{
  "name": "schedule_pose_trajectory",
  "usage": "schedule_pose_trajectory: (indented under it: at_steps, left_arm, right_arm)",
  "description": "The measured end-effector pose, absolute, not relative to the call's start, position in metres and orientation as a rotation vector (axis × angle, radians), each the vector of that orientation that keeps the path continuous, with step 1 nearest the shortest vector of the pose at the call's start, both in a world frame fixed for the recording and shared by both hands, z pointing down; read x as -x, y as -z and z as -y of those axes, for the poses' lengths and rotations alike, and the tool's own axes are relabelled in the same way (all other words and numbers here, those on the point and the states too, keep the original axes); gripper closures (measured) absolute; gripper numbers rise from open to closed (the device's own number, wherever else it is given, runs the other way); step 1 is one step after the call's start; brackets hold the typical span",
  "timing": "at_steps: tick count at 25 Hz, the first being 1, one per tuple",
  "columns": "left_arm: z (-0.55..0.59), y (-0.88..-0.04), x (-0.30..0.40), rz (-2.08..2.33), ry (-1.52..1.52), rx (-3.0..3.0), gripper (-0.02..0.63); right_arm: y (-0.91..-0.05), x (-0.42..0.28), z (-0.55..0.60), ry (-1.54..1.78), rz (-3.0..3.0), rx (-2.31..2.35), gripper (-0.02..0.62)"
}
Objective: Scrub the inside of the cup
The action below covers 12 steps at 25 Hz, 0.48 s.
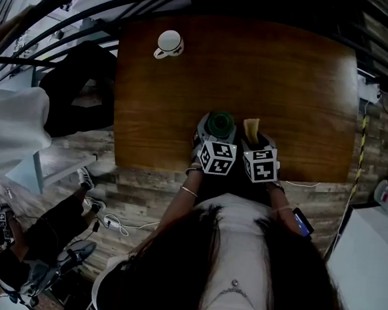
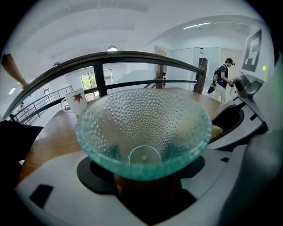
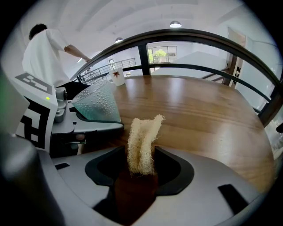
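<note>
Wooden table [image 1: 286,91], near edge: left gripper [image 2: 143,178] clamps the green glass cup [image 2: 143,132] (mouth toward camera); right gripper [image 3: 140,174] pinches a loofah strip [image 3: 142,141].

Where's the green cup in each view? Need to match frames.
Head view: cup at centre, by the near edge of the table.
Left gripper view: cup fills the centre, mouth toward the camera, held between the jaws.
Right gripper view: cup left of centre, left of the loofah.
Shared landmark: white mug at the table's far edge.
</note>
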<state>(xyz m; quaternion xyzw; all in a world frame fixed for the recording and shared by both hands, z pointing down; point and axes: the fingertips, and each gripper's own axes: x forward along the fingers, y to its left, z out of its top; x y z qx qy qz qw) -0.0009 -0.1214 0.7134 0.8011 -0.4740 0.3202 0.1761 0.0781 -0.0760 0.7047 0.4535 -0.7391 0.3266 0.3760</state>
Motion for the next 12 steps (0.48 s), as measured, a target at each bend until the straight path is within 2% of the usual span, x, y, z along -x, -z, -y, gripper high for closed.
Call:
schedule_pose_trajectory:
  at_steps: [7,12]
  left_arm:
    - [0.1228,-0.7138,-0.0020,1.372,-0.899,-2.292,0.255]
    - [0.1217,-0.7123,-0.0001,1.393,-0.897,-2.302,0.255]
  right_arm:
    - [-0.7064,-0.0841,0.0785,-0.797,1.874,-1.179,0.377]
    - [-0.7047,-0.0861,0.0800,-0.786,1.852,-1.196,0.431]
